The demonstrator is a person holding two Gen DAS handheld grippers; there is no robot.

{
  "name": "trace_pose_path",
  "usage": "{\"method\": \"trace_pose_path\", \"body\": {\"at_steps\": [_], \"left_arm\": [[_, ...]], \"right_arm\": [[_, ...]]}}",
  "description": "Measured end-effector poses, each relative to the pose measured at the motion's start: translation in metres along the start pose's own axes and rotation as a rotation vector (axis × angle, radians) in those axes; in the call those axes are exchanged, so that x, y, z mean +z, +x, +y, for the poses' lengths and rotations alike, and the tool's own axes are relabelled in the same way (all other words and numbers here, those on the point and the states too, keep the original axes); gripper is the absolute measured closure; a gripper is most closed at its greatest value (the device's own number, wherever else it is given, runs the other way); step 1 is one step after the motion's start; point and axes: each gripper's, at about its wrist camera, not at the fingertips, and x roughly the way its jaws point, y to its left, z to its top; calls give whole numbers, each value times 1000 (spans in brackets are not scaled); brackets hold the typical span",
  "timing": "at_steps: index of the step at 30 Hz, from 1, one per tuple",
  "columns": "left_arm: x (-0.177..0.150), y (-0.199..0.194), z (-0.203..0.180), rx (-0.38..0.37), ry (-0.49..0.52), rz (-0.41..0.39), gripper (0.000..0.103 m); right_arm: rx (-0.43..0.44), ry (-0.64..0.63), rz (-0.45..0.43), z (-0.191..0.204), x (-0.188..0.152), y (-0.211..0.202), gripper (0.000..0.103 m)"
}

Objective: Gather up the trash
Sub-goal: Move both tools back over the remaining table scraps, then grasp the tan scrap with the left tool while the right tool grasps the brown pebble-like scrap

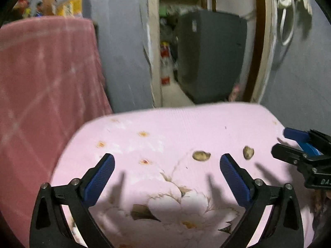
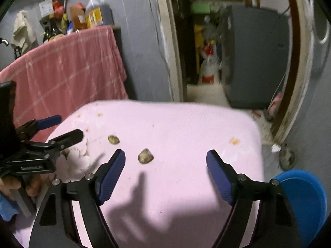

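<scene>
Two small brownish scraps of trash lie on a pink floral cloth [image 1: 175,128] covering a table. In the left wrist view one scrap [image 1: 201,155] lies ahead between my fingers and the other scrap [image 1: 248,152] sits further right. In the right wrist view they show as the far scrap [image 2: 113,139] and the near scrap [image 2: 145,156]. My left gripper [image 1: 167,165] is open and empty above the cloth; it also shows in the right wrist view [image 2: 64,129]. My right gripper [image 2: 166,161] is open and empty, just behind the near scrap; it also shows in the left wrist view [image 1: 285,140].
A blue round object [image 2: 304,202] sits at the table's right corner. A pink checked cloth [image 2: 68,66] hangs over furniture at the left, with bottles [image 2: 91,14] on top. An open doorway [image 2: 209,62] with a grey cabinet [image 2: 254,55] lies beyond the table. Small orange stains [image 1: 143,134] dot the cloth.
</scene>
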Motion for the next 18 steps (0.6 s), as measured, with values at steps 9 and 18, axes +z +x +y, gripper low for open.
{"method": "trace_pose_path", "body": {"at_steps": [9,18], "left_arm": [[0,30,-10,-103,69,170,57],[5,40,-21,-167,113,196,68]], "right_arm": [[28,24,115,-6,0,19,39],[21,-21,151,2,2,27,47]]}}
